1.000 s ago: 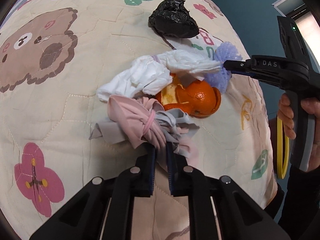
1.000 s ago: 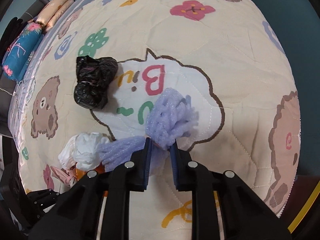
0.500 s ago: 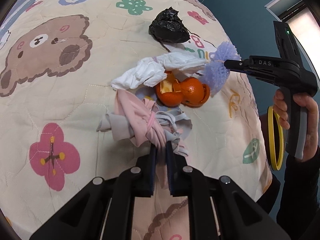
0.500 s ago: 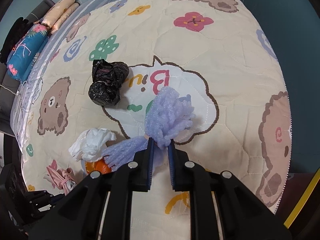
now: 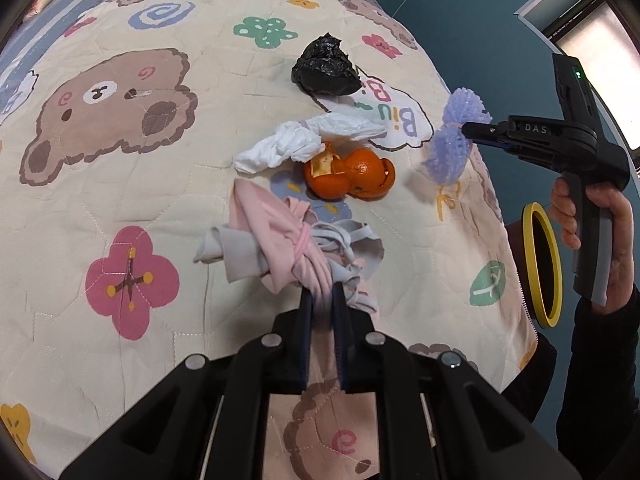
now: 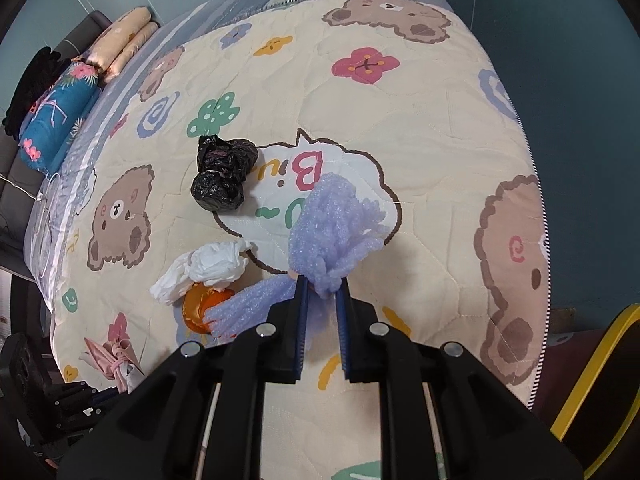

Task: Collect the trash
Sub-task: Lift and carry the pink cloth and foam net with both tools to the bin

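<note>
Crumpled pink-grey cloth (image 5: 276, 252) pinched in left tool (image 5: 320, 304), lilac foam netting (image 6: 332, 232) in right tool (image 6: 322, 296).

You're over a bed spread with a cream quilted bear-and-flower coverlet (image 6: 420, 128), teal-blue walls (image 6: 560, 60) behind it, a bright window (image 5: 600, 20) right, rolled floral bedding (image 6: 60, 104) at the head.

We're looking at a bed w/ a cream quilt (image 5: 120, 200) printed w/ bears & flowers. Lying on it ahead of the left gripper: orange peel (image 5: 350, 176), w/ a white crumpled tissue (image 5: 288, 146) resting against its far side, and a black plastic bag (image 5: 326, 68) sitting farther out beside the "Biu" speech bubble. Pillows (image 6: 120, 46) are sitting at the far end.
</note>
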A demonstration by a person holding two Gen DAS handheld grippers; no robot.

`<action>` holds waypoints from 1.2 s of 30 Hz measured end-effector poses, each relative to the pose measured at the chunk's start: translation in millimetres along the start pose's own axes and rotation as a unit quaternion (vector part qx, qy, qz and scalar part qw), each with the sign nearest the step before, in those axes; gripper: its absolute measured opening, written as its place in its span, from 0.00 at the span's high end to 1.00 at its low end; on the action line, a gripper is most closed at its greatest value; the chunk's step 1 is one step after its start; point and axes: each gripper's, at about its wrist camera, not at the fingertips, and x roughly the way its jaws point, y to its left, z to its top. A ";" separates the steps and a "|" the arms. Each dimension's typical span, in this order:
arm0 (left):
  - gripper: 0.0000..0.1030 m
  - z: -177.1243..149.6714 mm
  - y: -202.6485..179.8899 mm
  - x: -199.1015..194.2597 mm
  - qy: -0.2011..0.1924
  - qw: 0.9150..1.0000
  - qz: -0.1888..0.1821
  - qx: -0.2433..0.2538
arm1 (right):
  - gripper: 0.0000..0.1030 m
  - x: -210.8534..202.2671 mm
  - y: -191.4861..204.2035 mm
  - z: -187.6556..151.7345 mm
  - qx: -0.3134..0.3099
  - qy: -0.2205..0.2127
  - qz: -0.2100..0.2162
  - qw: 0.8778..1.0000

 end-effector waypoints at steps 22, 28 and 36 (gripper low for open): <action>0.91 1.5 -57.7 -28.3 -0.028 0.999 -0.006 0.040 | 0.87 -73.3 -56.0 -37.5 0.037 -0.045 -0.004 0.998; 0.91 3.7 -79.5 -25.9 -0.026 0.998 -0.013 0.052 | 0.87 -90.4 -80.7 -51.4 0.057 -0.056 -0.008 0.997; 0.91 8.5 -113.5 -16.9 -0.023 0.997 -0.022 0.074 | 0.87 -109.5 -118.8 -70.1 0.083 -0.066 -0.014 0.994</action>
